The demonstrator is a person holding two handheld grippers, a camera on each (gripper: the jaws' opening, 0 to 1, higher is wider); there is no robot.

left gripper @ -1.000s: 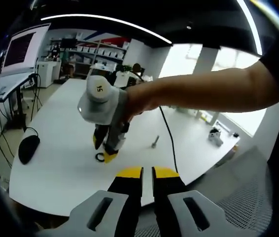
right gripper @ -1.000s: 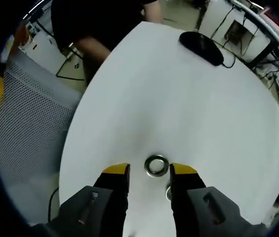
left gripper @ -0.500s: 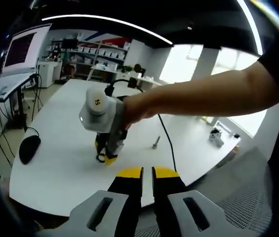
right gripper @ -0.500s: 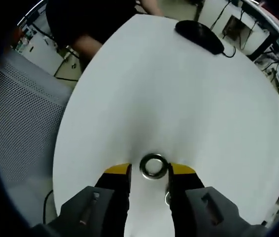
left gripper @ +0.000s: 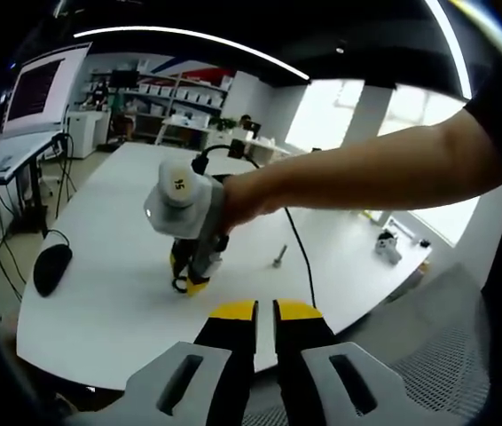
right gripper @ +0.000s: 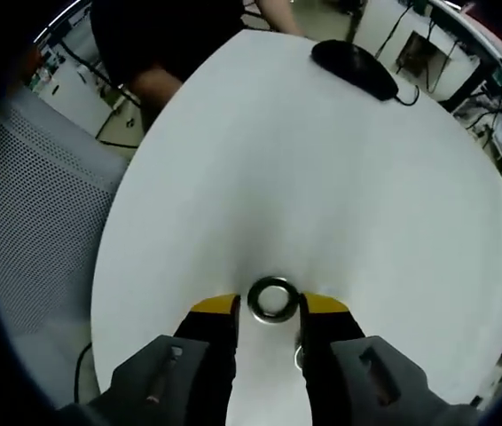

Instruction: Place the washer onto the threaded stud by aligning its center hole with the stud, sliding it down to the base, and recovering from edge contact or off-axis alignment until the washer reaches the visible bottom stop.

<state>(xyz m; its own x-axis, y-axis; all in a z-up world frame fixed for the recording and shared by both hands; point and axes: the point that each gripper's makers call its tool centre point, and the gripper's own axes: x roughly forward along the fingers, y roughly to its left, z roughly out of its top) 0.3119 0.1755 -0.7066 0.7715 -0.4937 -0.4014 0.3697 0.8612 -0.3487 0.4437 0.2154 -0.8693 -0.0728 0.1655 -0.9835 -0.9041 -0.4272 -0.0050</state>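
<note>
Right gripper view: right gripper (right gripper: pixel 269 306) down on white table (right gripper: pixel 340 177), yellow tips narrow, flanking washer (right gripper: pixel 274 298); contact unclear. Stud (left gripper: pixel 279 256) stands well apart. Left gripper (left gripper: pixel 265 312) near-closed, empty. Judgement: pick only starting; carry, align, seat all left.

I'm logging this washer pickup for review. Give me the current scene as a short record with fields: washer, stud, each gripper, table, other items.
washer: flat on the table, between the right gripper's yellow jaw tips, not lifted
stud: standing on the table, apart from the washer, nothing on it
right gripper: lowered at the washer, jaws close on either side; contact unclear
left gripper: jaws together, holding nothing, near the table edge
table: white
other items: black mouse, black cable
</note>
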